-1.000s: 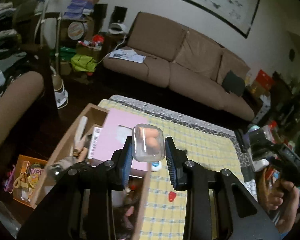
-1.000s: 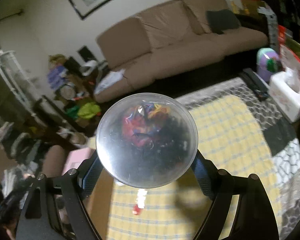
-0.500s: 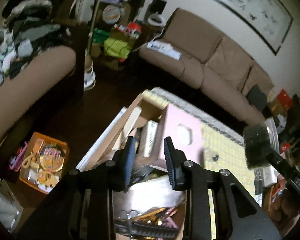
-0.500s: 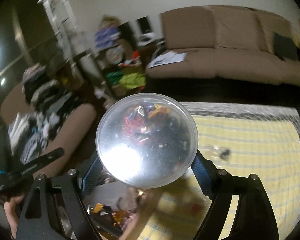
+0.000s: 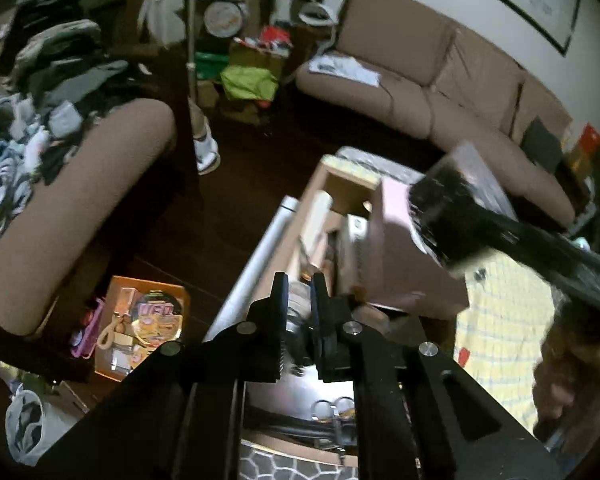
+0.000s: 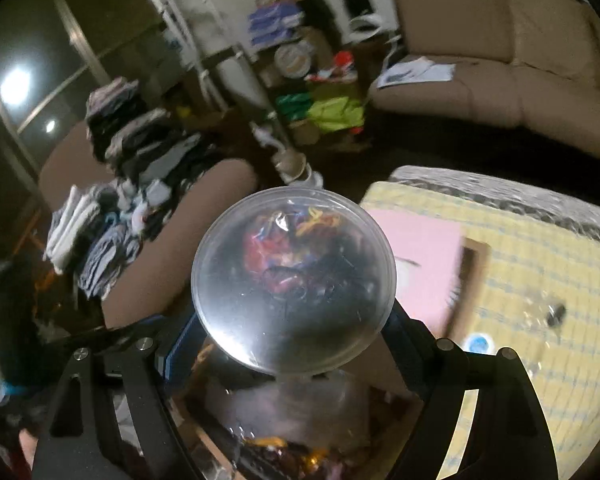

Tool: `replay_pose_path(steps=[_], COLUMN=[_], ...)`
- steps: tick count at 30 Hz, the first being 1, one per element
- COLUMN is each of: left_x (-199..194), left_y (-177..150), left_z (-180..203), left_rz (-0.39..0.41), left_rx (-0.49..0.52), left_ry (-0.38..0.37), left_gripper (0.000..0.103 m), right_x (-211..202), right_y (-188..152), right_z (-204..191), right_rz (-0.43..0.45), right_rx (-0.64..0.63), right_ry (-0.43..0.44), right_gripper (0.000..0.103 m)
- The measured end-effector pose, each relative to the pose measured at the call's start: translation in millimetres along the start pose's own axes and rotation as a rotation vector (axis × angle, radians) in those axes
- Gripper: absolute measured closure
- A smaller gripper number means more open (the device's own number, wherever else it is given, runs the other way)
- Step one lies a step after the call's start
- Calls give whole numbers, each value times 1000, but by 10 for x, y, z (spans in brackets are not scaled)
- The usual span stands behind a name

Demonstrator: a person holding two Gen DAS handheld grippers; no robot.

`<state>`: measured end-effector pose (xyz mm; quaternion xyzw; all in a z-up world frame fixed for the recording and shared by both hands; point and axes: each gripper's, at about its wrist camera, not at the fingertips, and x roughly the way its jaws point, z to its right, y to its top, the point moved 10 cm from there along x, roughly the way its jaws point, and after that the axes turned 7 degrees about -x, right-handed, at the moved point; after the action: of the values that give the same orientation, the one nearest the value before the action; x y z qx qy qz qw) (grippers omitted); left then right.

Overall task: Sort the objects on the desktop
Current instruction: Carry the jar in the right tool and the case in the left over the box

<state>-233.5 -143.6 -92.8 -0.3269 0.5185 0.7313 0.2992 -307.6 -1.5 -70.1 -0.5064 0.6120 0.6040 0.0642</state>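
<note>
Left gripper (image 5: 300,280): black jaws narrow and closing, nothing between them. It hangs over the open wooden box (image 5: 332,184) at the left edge of the tabletop (image 5: 500,320), pointing down into it.

Right gripper (image 6: 294,320): jaws wide, clamped on the sides of a round clear plastic tub with a transparent lid (image 6: 294,292). Inside the tub is a tangle of coloured and dark elastic bands, red, yellow and blue showing through the lid. The tub is in the air above the near end of the wooden box, not resting on anything. In the left wrist view the same tub shows side-on and blurred at upper right, above the pink part of the box, with the person's right hand (image 5: 572,360) behind it.

The wooden box is packed: a flat pink carton (image 6: 420,264) lies across the far half, a white printed carton (image 5: 356,248) stands on edge beside it, and a pale tube (image 5: 316,216) leans along the left wall. At the near end there is a crumpled clear bag, scissors (image 5: 334,406) and mixed small clutter too blurred to name.

The tabletop carries a yellow checked cloth. On it, right of the box and well apart from it, are a small white-and-blue round thing (image 6: 478,342), a small dark thing (image 6: 556,312) and a small red piece (image 5: 463,356).

A white cylinder (image 5: 260,256) lies along the outer left side of the box.
</note>
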Motion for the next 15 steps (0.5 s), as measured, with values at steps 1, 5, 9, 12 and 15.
replay_pose_path(steps=[1, 5, 9, 12, 15], left_x=[-25, -69, -52, -56, -36], left_y=[36, 139, 201, 169, 154], left_z=[-81, -363, -409, -378, -327], left_rz=[8, 32, 57, 66, 64], left_rx=[-20, -85, -50, 1, 2], left_ry=[4, 38, 68, 101, 83], left_gripper=[92, 87, 87, 87, 84], right_x=[123, 725, 1190, 1498, 1616], right_y=[89, 270, 218, 84, 32], right_z=[-51, -101, -1, 44, 161], right_rz=[-21, -130, -212, -279, -276], right_rx=[-29, -38, 85, 78, -43], right_ry=[-14, -44, -63, -134, -300], right_gripper=[18, 18, 18, 18, 18])
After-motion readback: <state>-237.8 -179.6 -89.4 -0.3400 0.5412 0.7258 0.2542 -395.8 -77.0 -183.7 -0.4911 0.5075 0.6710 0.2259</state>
